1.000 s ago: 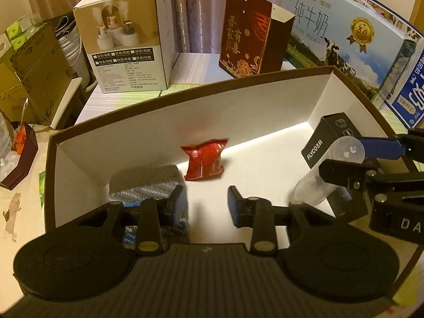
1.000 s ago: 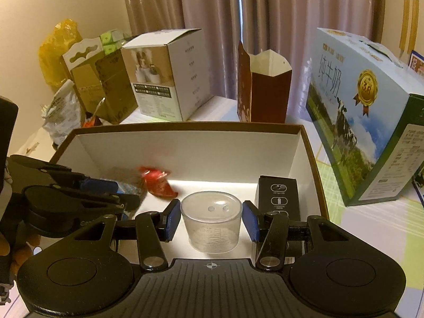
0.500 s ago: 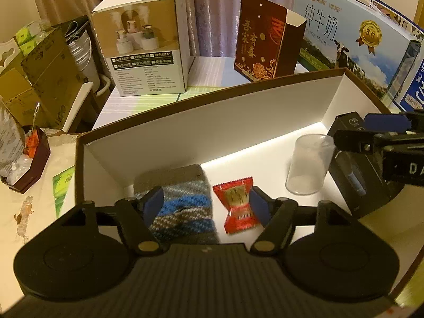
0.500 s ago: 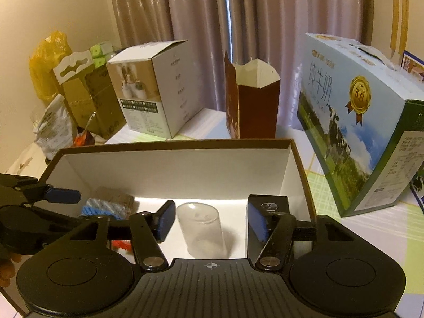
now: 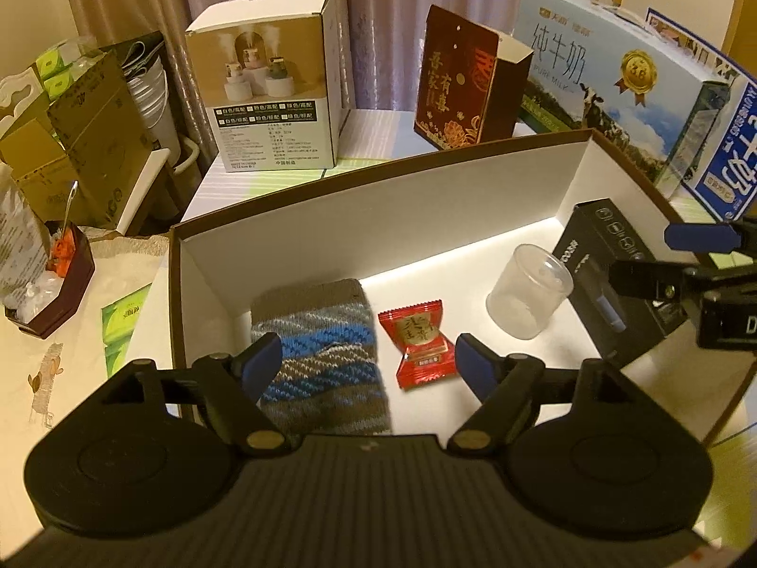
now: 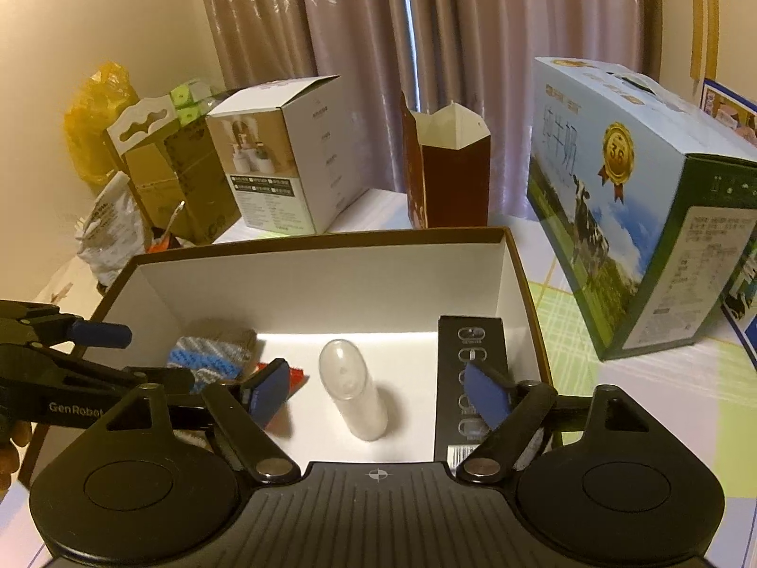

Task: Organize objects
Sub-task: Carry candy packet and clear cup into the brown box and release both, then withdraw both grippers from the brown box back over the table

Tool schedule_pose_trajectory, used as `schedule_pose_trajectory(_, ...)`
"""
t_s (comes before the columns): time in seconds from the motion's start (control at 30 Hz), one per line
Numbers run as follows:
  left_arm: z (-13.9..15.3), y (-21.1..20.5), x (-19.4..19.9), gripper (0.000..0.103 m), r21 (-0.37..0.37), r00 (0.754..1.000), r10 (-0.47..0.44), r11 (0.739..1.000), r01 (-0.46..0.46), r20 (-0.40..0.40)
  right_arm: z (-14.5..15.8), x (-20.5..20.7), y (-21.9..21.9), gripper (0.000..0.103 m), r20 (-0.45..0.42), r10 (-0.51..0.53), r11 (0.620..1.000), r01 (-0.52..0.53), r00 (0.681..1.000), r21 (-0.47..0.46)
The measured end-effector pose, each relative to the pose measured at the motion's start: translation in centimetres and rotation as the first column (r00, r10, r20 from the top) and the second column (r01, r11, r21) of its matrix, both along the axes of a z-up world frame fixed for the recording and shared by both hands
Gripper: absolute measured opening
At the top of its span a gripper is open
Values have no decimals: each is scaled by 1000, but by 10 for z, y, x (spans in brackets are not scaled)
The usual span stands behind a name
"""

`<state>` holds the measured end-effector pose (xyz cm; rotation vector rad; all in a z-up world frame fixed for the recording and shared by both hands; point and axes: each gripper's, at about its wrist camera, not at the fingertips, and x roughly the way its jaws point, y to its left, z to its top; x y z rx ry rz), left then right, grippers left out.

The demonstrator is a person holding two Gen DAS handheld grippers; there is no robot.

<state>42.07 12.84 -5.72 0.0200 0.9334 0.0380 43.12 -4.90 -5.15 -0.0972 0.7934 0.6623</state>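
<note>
We hold the left gripper point(image 5: 369, 362) over the near edge of the brown, white-lined box point(image 5: 378, 203), its blue-padded fingers spread wide with nothing between them; below the gap lie a knitted blue, grey and brown cloth point(image 5: 321, 359) and, just beside it, a red candy packet point(image 5: 421, 341) printed with gold characters too small for us to read. Further right in the box a clear plastic cup point(image 5: 530, 298) stands mouth down, apart from the packet and near a black carton point(image 5: 610, 284); its side shows white lettering, only partly legible, and its lid a row of small icons. In the right wrist view the right gripper point(image 6: 378, 390) also hangs open and empty above the box, the cup point(image 6: 352, 395) showing between its fingers and the black carton point(image 6: 466, 378) partly covered by the right finger, a barcode visible at its near end. The body of the left gripper, seen there at the left edge, carries "GenRobot", cut off by a finger. Behind the box stand a white carton point(image 5: 274, 99) marked "MADE IN CHINA", a dark red paper bag point(image 5: 459, 85) with gold characters, and a blue milk case point(image 5: 615, 80) reading "纯牛奶 PURE MILK" with a gold medal. At the far right a blue-and-white package point(image 5: 724, 161) is cut off by the frame.
</note>
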Motion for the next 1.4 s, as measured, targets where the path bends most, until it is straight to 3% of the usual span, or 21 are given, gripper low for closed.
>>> schedule_pose_trajectory(0.53,36,-14,-54,83,-29,998,5,1000,-4,56,24,-46,-27,91,-7,-14,998,14,1000,58)
schedule_pose_trajectory(1.4,73,-44,-165,86,-62,994,46,997,-40,101,62,-141,-74,94,6,-50,992,49,999,121)
